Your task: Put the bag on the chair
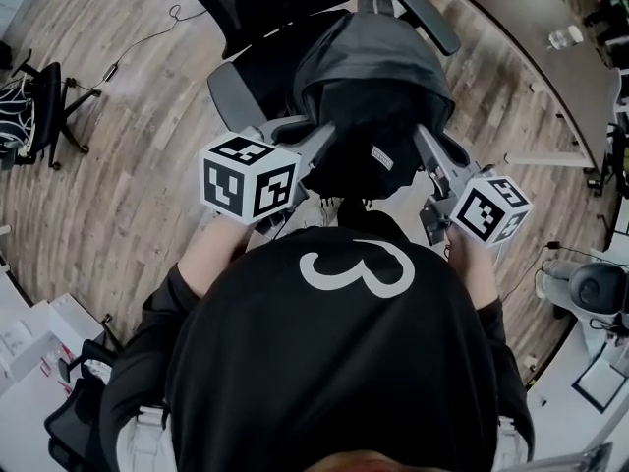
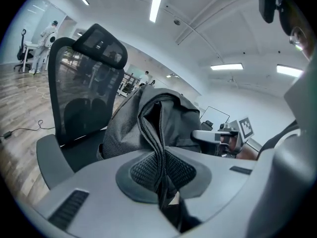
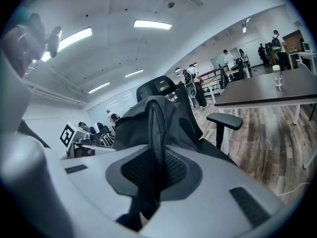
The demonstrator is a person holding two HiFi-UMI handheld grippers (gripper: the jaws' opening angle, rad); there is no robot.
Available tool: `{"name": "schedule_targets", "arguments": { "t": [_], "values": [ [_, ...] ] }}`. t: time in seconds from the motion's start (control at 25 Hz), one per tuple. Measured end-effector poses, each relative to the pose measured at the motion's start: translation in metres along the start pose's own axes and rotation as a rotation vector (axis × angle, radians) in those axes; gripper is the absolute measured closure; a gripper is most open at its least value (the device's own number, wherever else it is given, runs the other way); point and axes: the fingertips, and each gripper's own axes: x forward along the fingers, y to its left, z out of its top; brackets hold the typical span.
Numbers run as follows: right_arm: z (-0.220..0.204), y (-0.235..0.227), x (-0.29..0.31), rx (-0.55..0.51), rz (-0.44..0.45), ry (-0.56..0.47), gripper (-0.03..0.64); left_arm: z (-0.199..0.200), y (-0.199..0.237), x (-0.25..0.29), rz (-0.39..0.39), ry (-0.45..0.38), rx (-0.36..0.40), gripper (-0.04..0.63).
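A: On the head view, where's the bag (image 1: pixel 373 96)?

B: Out in front of me, over the seat of the chair (image 1: pixel 275 3), between its two armrests (image 1: pixel 234 91). I have the left tongs (image 1: pixel 319 144) on the bag's left side and the right tongs (image 1: pixel 428 153) on its right. I can't tell if the underside touches the seat. Wood floor (image 1: pixel 128 165) all round.

A: Left gripper view?

B: Left tongs are clamped on a fold of bag fabric with a zipper running up it. The fold is pinched between the ribbed pads (image 2: pixel 143 171). The bulk of the bag sits just past the jaws. The chair's mesh backrest (image 2: pixel 79 88) stands to the left of the bag and behind it. I can see the right tongs across the bag, on its far side.

A: Right gripper view?

B: Same story. Right tongs are closed on a dark, strap-like edge of the bag, squeezed between the pads. The headrest (image 3: pixel 161 87) pokes up behind the bag, with one armrest to the right of it. Beyond that is a dark bench (image 3: pixel 262 92) with a bottle (image 3: pixel 278 79) on it, well apart from the chair.
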Motion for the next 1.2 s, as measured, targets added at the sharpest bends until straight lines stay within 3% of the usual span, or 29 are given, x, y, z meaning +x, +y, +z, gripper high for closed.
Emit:
{"name": "schedule_targets", "arguments": {
  "t": [0.44, 1.2],
  "values": [
    [0.024, -0.012, 0.041, -0.017, 0.085, 0.024, 0.56, 0.024, 0.024, 0.007, 0.083, -0.033, -0.026, 0.551],
    [0.081, -0.078, 0.162, -0.046, 0.304, 0.15, 0.56, 0.084, 0.103, 0.068, 0.317, -0.074, -0.175, 0.551]
  ]
}}
